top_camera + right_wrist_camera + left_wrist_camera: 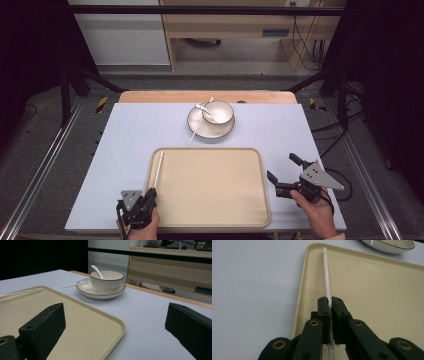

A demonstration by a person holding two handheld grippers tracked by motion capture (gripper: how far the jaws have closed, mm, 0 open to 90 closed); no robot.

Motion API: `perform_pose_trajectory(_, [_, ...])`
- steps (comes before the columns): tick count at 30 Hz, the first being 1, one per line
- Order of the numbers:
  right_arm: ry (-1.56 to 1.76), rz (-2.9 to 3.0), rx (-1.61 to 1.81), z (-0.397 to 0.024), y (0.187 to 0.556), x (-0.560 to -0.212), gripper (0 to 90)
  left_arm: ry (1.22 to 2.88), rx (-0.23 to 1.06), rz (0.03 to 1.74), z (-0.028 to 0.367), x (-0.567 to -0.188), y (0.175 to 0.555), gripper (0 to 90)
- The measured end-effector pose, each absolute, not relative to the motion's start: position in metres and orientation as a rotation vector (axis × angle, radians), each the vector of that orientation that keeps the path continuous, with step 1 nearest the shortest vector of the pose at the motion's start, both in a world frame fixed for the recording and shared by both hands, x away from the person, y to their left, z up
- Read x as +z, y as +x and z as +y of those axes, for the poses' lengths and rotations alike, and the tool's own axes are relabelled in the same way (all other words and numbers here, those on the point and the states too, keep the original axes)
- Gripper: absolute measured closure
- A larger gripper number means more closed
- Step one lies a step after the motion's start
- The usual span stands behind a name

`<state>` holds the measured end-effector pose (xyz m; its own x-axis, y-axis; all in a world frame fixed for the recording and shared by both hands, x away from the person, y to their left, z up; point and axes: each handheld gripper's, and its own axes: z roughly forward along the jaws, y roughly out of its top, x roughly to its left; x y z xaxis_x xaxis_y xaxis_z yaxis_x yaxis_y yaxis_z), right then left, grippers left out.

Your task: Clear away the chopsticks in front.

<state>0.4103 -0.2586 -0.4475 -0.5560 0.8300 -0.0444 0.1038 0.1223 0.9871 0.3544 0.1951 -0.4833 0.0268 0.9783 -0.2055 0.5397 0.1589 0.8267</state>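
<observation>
The left gripper (pixel 330 305) is clenching its fingers (pixel 323 312) on a white chopstick (pixel 327 280), which is running out between them along the left edge of the beige tray (pixel 210 187). The right gripper (pixel 283 171) is hovering beside the tray's right edge over the tabletop (pixel 130 135), its fingers released and holding nothing.

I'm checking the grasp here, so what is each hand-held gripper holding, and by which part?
The left hand-held gripper is shut on the white chopstick near its near end, over the tray. The right hand-held gripper is open and holds nothing.
</observation>
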Motion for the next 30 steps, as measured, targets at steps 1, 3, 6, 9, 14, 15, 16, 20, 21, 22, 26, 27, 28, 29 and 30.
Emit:
perform_pose_trajectory(1, [0.906,1.779,1.486,-0.259,0.41,-0.448,3.1,1.486,0.68,1.624,0.195,-0.483,0.354,85.5])
perform_pose_trajectory(3, [0.906,1.78,1.486,-0.258,0.41,-0.448,3.1,1.485,0.678,1.628,0.195,-0.484,0.355,85.5])
perform_pose_trajectory(6, [0.906,1.781,1.488,-0.258,0.41,-0.448,3.1,1.485,0.668,1.633,0.195,-0.484,0.356,85.3])
perform_pose_trajectory(9, [0.908,1.782,1.489,-0.259,0.41,-0.448,3.1,1.482,0.672,1.634,0.196,-0.484,0.356,83.8])
perform_pose_trajectory(14, [0.912,1.781,1.489,-0.259,0.41,-0.447,3.1,1.492,0.695,1.617,0.195,-0.481,0.357,80.0])
perform_pose_trajectory(15, [0.913,1.781,1.489,-0.259,0.41,-0.447,3.1,1.49,0.697,1.613,0.195,-0.48,0.357,79.5])
perform_pose_trajectory(16, [0.912,1.781,1.489,-0.259,0.41,-0.447,3.1,1.492,0.695,1.606,0.195,-0.479,0.358,78.4])
perform_pose_trajectory(20, [0.916,1.786,1.483,-0.259,0.41,-0.448,3.1,1.543,0.692,1.562,0.191,-0.475,0.365,71.4])
perform_pose_trajectory(21, [0.915,1.786,1.483,-0.259,0.41,-0.448,3.1,1.58,0.691,1.539,0.189,-0.472,0.369,68.7])
perform_pose_trajectory(22, [0.911,1.787,1.481,-0.259,0.411,-0.448,3.1,1.607,0.69,1.524,0.188,-0.471,0.372,65.5])
perform_pose_trajectory(26, [0.9,1.797,1.47,-0.258,0.411,-0.449,3.0,1.722,0.675,1.423,0.179,-0.46,0.391,56.9])
perform_pose_trajectory(27, [0.899,1.8,1.466,-0.258,0.411,-0.449,3.1,1.747,0.661,1.404,0.177,-0.457,0.396,54.2])
perform_pose_trajectory(28, [0.898,1.802,1.464,-0.258,0.411,-0.449,3.0,1.775,0.659,1.372,0.174,-0.453,0.402,52.3])
perform_pose_trajectory(29, [0.897,1.805,1.459,-0.257,0.411,-0.449,3.0,1.797,0.667,1.345,0.17,-0.449,0.409,50.4])
perform_pose_trajectory(30, [0.899,1.807,1.456,-0.257,0.411,-0.449,3.0,1.809,0.666,1.325,0.167,-0.444,0.416,48.9])
